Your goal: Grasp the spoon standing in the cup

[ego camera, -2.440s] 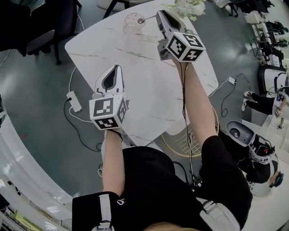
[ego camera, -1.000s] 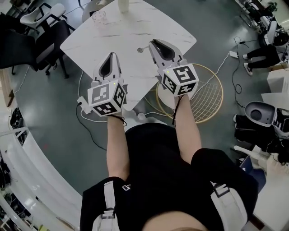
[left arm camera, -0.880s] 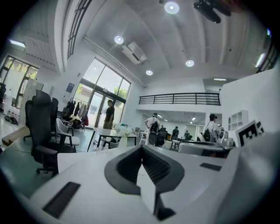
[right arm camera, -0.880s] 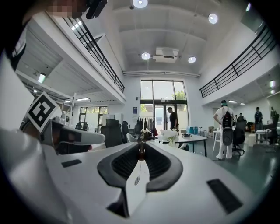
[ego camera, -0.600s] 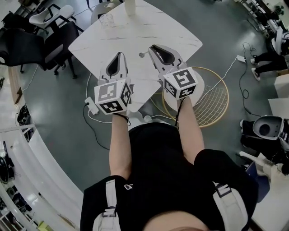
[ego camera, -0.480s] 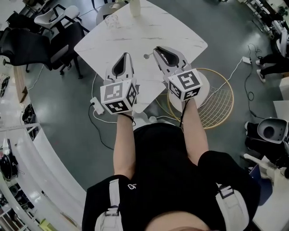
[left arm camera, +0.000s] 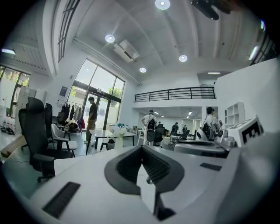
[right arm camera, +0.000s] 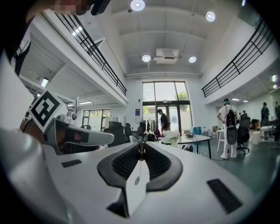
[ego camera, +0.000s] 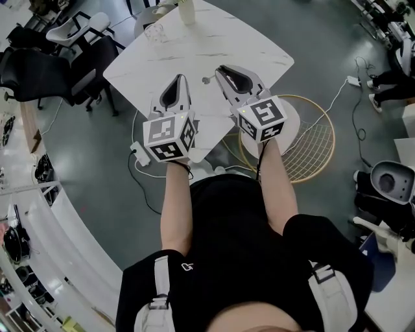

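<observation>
White marble-look table (ego camera: 214, 39) in an open office hall, black chairs (ego camera: 39, 65) along its left side. Both claws hang over the near edge.

Spoon (ego camera: 206, 80): small, thin metal, round bowl. In the head view it pokes out leftward from the tip of the right gripper (ego camera: 220, 69), above the tabletop. It is out of the clear glass cup (ego camera: 154, 32), which sits well apart at the far edge near a white vase (ego camera: 187, 10).

Right gripper view: right gripper (right arm camera: 141, 146) jaws nearly closed, pinching the spoon (right arm camera: 138, 168) by its dark handle end at the tips. The shaft hangs down between the pads, bowl lowest.

Left gripper (ego camera: 180, 79): in its own view the left gripper (left arm camera: 142, 148) jaws meet at the tips, with nothing held.
</observation>
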Tool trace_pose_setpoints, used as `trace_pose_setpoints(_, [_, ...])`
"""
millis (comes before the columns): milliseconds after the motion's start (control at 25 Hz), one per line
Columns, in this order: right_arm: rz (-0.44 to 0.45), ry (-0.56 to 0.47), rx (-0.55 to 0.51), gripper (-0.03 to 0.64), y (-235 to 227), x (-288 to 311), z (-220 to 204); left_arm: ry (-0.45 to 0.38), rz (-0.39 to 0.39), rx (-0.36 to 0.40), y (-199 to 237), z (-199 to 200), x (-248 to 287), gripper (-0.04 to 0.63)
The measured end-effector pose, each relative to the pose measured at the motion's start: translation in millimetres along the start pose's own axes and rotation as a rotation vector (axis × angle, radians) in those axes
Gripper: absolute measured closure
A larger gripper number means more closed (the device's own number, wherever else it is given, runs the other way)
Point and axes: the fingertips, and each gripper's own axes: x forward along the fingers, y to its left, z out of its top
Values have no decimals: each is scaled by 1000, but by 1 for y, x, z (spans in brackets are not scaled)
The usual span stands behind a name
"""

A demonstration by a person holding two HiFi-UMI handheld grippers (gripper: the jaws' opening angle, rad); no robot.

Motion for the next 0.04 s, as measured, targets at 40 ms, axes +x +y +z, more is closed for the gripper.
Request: trace_pose_setpoints(40, [-2,0,1,566,-1,-1,0,1,-1,1,-1,0,0,580])
